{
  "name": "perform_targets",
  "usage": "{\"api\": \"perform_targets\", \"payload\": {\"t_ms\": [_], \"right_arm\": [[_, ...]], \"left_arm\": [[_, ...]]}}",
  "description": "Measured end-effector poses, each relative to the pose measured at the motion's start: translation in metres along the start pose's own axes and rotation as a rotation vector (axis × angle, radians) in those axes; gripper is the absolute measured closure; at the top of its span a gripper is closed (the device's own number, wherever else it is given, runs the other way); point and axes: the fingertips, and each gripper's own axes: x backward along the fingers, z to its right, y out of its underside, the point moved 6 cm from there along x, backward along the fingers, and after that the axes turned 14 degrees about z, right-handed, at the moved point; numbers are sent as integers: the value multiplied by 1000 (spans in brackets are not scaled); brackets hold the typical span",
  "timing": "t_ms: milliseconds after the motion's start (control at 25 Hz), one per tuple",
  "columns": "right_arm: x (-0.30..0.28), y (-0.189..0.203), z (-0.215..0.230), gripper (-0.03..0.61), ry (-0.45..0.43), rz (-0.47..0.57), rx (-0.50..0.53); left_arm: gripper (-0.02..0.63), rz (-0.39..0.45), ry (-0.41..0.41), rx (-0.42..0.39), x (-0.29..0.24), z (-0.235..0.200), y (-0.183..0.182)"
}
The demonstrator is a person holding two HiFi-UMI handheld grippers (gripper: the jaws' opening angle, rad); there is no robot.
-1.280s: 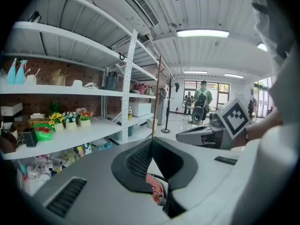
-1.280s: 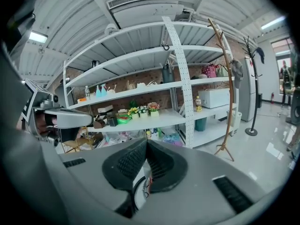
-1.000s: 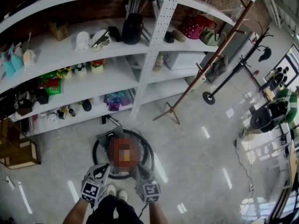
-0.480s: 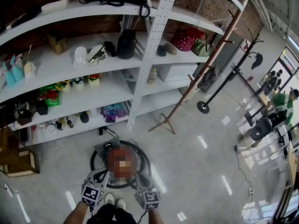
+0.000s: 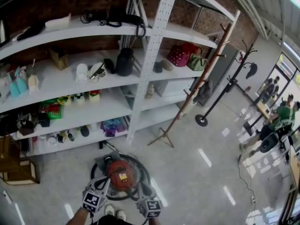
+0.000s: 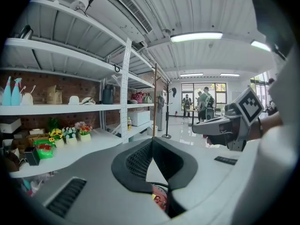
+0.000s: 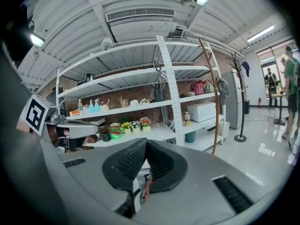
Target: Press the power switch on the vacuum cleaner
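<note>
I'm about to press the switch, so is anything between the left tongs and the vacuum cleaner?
Nothing visible. The left tongs hang just short of the red vacuum cleaner on the floor; only its black hose loops around it.

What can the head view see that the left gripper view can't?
Only the head view shows the whole red vacuum cleaner on the floor, its black hose looped round it, and the person's shoes. Only the left gripper view shows the left gripper and its ribbed pads up close, tips together. Both show the white shelves, the coat stand and the right gripper.
</note>
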Motion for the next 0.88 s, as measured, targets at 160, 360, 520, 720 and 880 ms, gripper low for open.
{"api": "perform_targets", "payload": {"t_ms": [160, 360, 520, 720, 880], "right_arm": [[3, -5, 3, 568, 2, 7, 0], [3, -16, 3, 568, -9, 22, 11], [3, -19, 5, 568, -21, 29, 18], [1, -30, -1, 568, -43, 34, 19], [-3, -33, -2, 568, -70, 55, 23]], "left_arm": [[606, -1, -8, 3, 2, 1, -8], [606, 3, -23, -6, 4, 1, -15], [606, 17, -24, -6, 2, 3, -21], [606, 34, -27, -20, 0, 0, -28], [606, 41, -40, -25, 2, -2, -38]]}}
